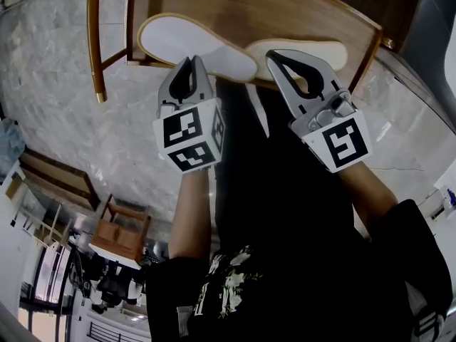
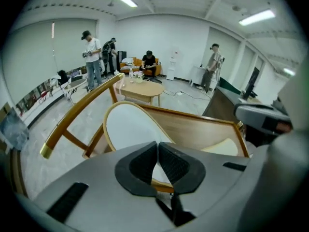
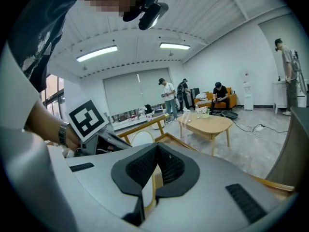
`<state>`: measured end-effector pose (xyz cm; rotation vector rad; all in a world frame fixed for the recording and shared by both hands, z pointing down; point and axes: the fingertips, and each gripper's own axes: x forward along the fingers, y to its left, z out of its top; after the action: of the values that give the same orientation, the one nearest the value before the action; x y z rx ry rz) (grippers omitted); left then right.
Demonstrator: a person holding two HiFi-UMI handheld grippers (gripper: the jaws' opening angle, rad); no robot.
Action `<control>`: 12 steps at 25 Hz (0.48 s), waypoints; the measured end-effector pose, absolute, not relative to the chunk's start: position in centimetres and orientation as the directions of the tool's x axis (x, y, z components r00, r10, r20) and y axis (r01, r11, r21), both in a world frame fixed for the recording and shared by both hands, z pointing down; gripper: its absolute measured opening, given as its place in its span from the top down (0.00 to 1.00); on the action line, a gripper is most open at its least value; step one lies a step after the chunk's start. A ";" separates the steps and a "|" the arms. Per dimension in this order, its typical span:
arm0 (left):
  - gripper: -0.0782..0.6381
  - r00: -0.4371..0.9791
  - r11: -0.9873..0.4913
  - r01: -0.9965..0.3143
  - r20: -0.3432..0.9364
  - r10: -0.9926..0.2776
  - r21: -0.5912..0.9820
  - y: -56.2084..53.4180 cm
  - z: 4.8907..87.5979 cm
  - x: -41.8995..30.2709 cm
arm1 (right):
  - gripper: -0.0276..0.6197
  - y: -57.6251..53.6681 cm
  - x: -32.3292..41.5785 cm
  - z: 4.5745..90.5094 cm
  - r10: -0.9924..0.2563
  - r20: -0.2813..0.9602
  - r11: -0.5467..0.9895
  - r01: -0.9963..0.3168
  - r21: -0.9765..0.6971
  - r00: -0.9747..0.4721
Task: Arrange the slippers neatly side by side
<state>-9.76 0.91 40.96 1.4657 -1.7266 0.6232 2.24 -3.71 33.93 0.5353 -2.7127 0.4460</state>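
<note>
Your left gripper (image 1: 192, 63) has its jaws pressed together on the thin rim of the left slipper (image 1: 191, 40), with only a sliver of gap where the rim sits between the pads. In the left gripper view the same grip (image 2: 157, 147) shows clearly: the left slipper (image 2: 133, 127) rises tilted beyond the jaws, its white face and tan edge turned toward the camera.

Your right gripper (image 1: 276, 57) is closed tight as well, and in the right gripper view (image 3: 156, 149) a narrow strip of tan-edged slipper (image 3: 148, 192) shows pinched just below the tips. That is the right slipper (image 1: 313, 50), which lies on the wooden chair (image 1: 299, 9) seat, its white face up.

From your head view, both slippers are over the chair seat. The left one is angled, and its near end overlaps the near end of the right one between your two grippers, so they are not parallel. From the left gripper view the right slipper (image 2: 224, 146) lies low on the seat (image 2: 203, 129), to the right of the raised left one.

The chair stands on a grey marbled floor (image 1: 64, 91). Farther back in the room there is a round wooden table (image 2: 142, 90), with several people beyond it
</note>
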 end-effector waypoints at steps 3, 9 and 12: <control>0.87 -0.034 0.120 -0.992 0.810 -0.586 0.045 0.4 40.8 -10.1 | 0.96 -4.5 3.0 33.9 -0.358 0.379 0.857 -0.461 -0.229 -0.853; 0.87 -0.027 -0.060 -0.995 0.809 -0.588 -0.077 -1.3 40.4 -10.5 | 0.96 -5.6 4.6 34.4 -0.434 0.399 0.811 -0.543 -0.217 -0.808; 0.87 -0.010 -0.140 -0.984 0.811 -0.585 -0.113 -2.2 40.5 -10.1 | 0.96 -5.7 5.1 34.4 -0.473 0.400 0.784 -0.582 -0.215 -0.785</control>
<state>-10.12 -2.24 40.48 1.7658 -1.6252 1.0257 5.12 -5.72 34.42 0.8086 -2.6507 0.4723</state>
